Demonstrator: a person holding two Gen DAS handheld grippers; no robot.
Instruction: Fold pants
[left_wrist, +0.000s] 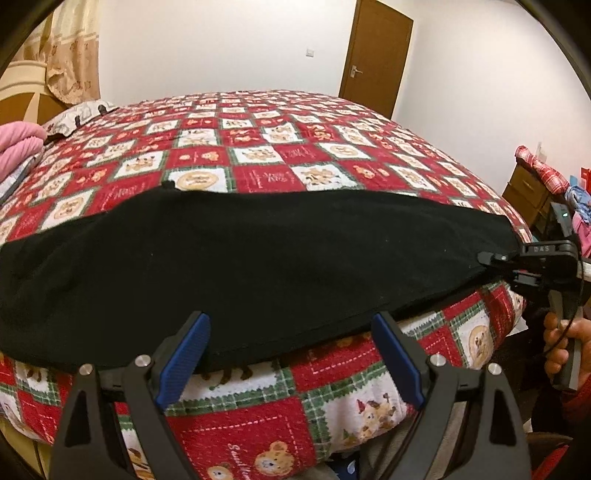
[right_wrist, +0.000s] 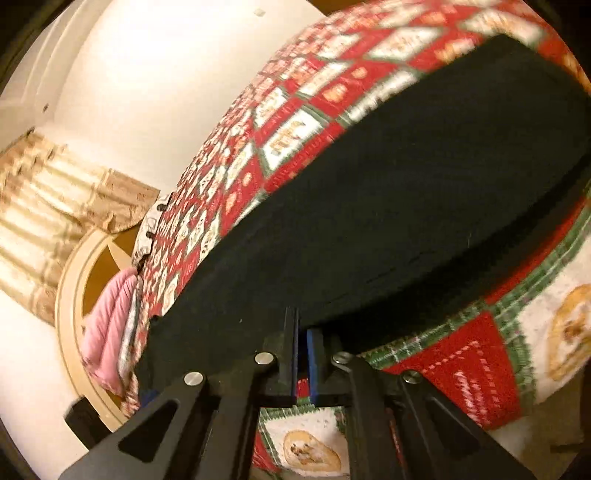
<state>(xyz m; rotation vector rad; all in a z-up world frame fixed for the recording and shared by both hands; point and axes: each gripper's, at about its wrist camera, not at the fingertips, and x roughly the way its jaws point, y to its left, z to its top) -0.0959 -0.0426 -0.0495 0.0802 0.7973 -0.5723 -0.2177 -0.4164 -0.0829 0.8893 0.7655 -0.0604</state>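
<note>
The black pants (left_wrist: 240, 254) lie flat across the middle of the frame on the bed (left_wrist: 280, 155), the right gripper (left_wrist: 496, 266) clamped on their end while the left gripper (left_wrist: 291, 354) hovers spread apart, so a one-sided pull could skew the fold.

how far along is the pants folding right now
Done: the black pants lie in one long flat band along the near edge of the bed, apparently already halved leg on leg.

In hand: the right gripper is shut on the band's right end, while the left gripper is open at the near hem, holding nothing.

Left: folding the long band across its length into a compact stack.
</note>
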